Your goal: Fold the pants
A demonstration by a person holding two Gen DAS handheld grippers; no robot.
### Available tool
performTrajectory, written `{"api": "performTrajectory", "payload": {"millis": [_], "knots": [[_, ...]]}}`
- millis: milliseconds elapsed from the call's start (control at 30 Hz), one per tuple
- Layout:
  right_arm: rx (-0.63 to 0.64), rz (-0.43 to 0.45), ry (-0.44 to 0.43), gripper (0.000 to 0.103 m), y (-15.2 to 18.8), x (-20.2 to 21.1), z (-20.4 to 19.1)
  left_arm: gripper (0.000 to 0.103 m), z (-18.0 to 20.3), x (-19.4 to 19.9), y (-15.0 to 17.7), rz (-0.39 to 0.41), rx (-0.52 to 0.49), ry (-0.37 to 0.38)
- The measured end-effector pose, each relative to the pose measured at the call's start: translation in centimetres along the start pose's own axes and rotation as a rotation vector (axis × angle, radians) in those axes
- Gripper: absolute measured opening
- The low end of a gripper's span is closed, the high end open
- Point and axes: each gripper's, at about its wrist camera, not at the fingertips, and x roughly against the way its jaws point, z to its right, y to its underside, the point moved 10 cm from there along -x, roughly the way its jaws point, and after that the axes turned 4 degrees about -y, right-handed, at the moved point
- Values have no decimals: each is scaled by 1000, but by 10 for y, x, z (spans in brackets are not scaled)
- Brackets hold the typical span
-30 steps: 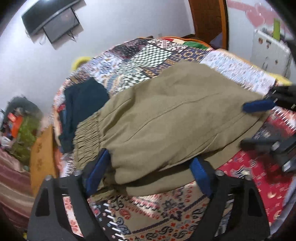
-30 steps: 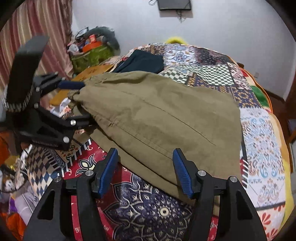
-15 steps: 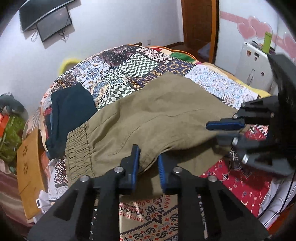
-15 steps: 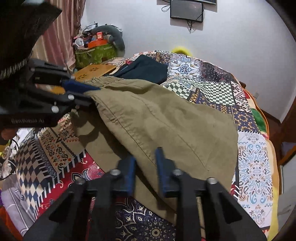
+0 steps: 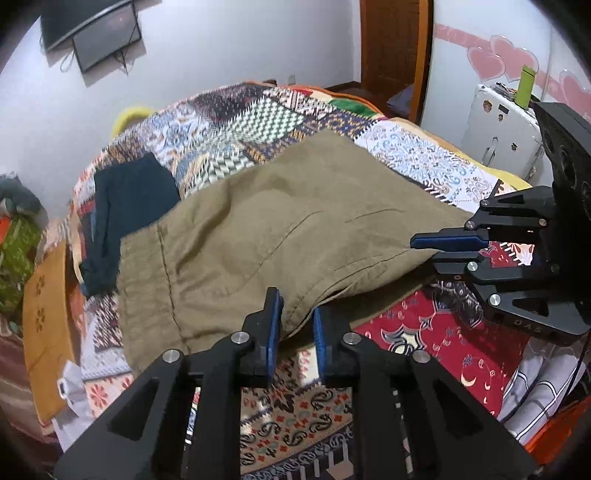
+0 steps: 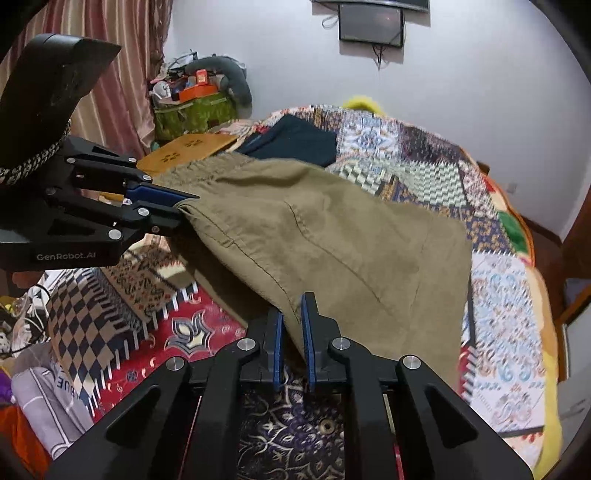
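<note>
Olive-green pants (image 5: 266, 229) lie across a patchwork bedspread (image 5: 258, 122), also in the right wrist view (image 6: 332, 240). My left gripper (image 5: 297, 321) is shut on the near edge of the pants and holds it lifted off the bed. My right gripper (image 6: 292, 325) is shut on the same near edge, further along, and also holds it lifted. Each gripper shows in the other's view: the right one (image 5: 447, 245) at the right, the left one (image 6: 177, 206) at the left. The elastic waistband (image 6: 207, 166) lies at the far left end.
A folded dark navy garment (image 5: 129, 199) lies on the bed beyond the pants. An orange cushion (image 5: 48, 306) sits at the bed's left side. A white appliance (image 5: 498, 129) stands at the right. Cluttered bags (image 6: 195, 103) are by the curtain. A TV (image 6: 369, 22) hangs on the wall.
Both grippers went from wide open to shut on the pants' near edge, then lifted it; the fabric now hangs raised between them.
</note>
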Motion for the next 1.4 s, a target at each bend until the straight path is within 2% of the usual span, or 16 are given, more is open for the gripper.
{"api": "performTrajectory", "payload": {"millis": [167, 333, 433, 500, 600, 733, 867, 1100, 1267, 1333, 1400], "knots": [[-49, 14, -22, 19, 4, 6, -1, 21, -3, 10, 11, 4, 59, 18], [-101, 34, -56, 26, 2, 19, -1, 31, -13, 24, 14, 18, 111, 39], [-127, 56, -72, 27, -4, 27, -1, 46, -28, 35, 12, 42, 167, 35], [-146, 71, -75, 29, -8, 31, 0, 59, -41, 41, 9, 67, 209, 19], [-177, 99, -77, 34, -14, 36, 4, 71, -70, 46, 6, 94, 288, -31], [-234, 127, -69, 38, -23, 34, 14, 72, -105, 38, 8, 81, 392, -68], [-285, 128, -69, 45, -27, 24, 21, 72, -121, 18, 19, 36, 478, -50], [-266, 80, -64, 46, -22, -2, 19, 72, -111, -14, 33, -23, 464, -21], [-278, 14, -66, 46, -6, -19, 24, 72, -109, -17, 33, -13, 462, -12], [-289, -25, -71, 50, 4, -25, 26, 68, -110, -18, 33, -13, 458, -4], [-277, -31, -62, 54, 10, -25, 26, 57, -107, -19, 33, -15, 447, 18]]}}
